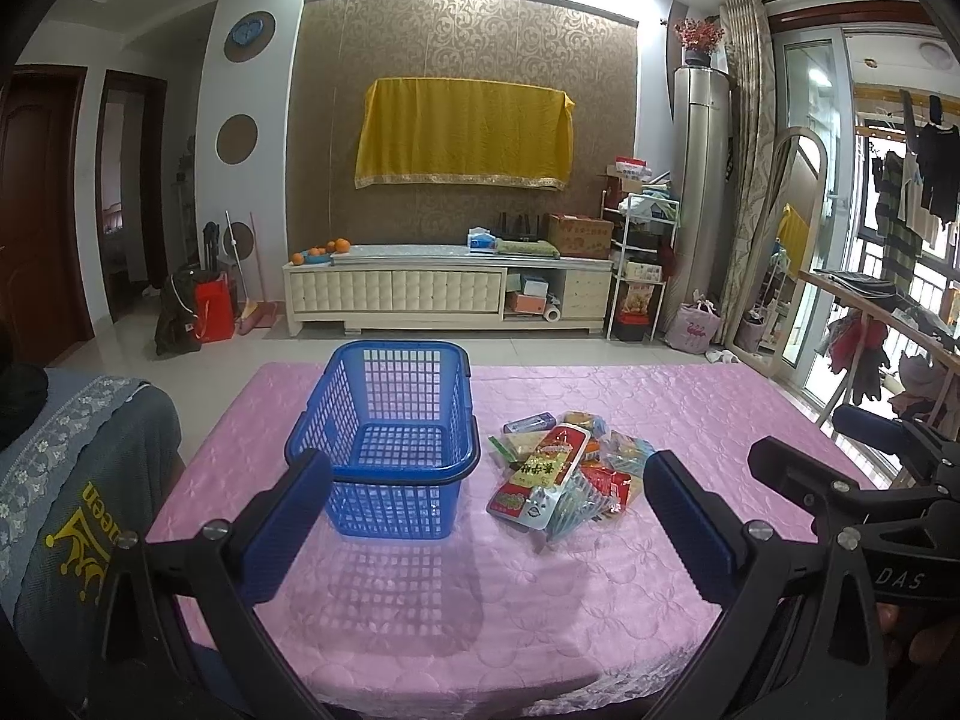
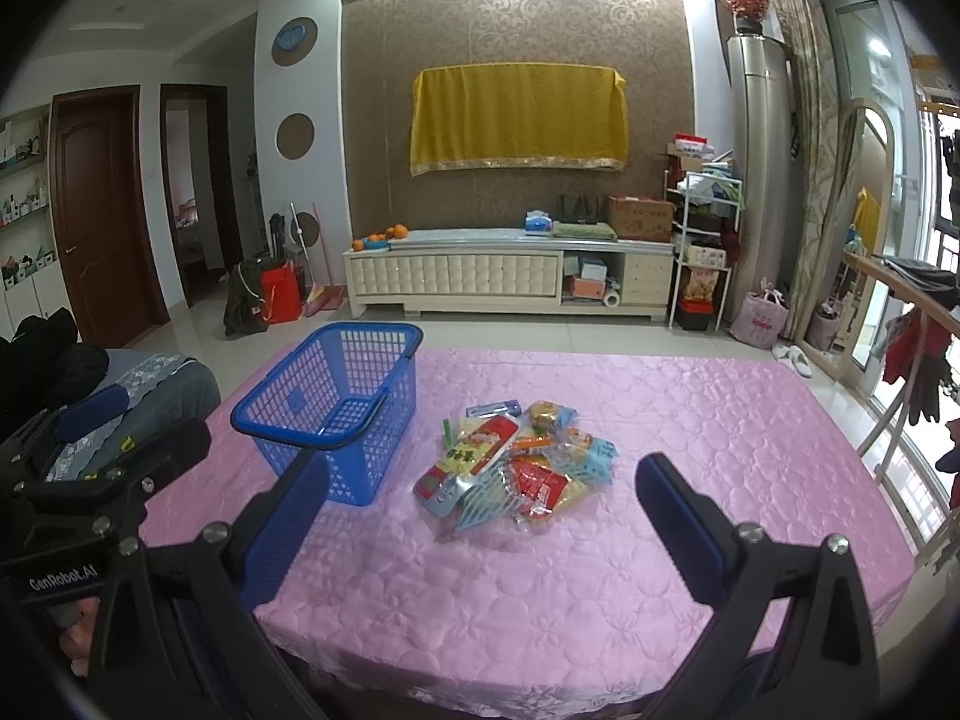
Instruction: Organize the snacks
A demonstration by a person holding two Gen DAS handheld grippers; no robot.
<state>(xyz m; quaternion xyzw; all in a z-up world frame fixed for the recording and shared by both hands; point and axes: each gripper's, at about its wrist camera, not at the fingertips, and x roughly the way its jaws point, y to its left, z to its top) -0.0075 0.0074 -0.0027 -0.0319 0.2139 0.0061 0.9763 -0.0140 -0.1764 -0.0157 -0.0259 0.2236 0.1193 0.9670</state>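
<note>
A blue plastic basket [image 1: 384, 438] [image 2: 336, 408] stands with nothing in it on the pink quilted tablecloth [image 1: 456, 612] [image 2: 510, 588], left of centre. Right of it lies a pile of several snack packets [image 1: 570, 468] [image 2: 516, 468], with a long red and yellow packet [image 1: 540, 471] [image 2: 468, 456] on top. My left gripper [image 1: 486, 474] is open near the table's front edge, its fingers framing the basket and the pile. My right gripper [image 2: 486, 480] is open too, back from the pile. Neither holds anything. Each gripper's body shows at the side of the other's view.
A grey cushioned seat [image 1: 78, 480] with dark clothing stands left of the table. Beyond the table are tiled floor and a white TV cabinet [image 1: 444, 294]. A wooden rack with clothes [image 1: 888, 348] stands to the right.
</note>
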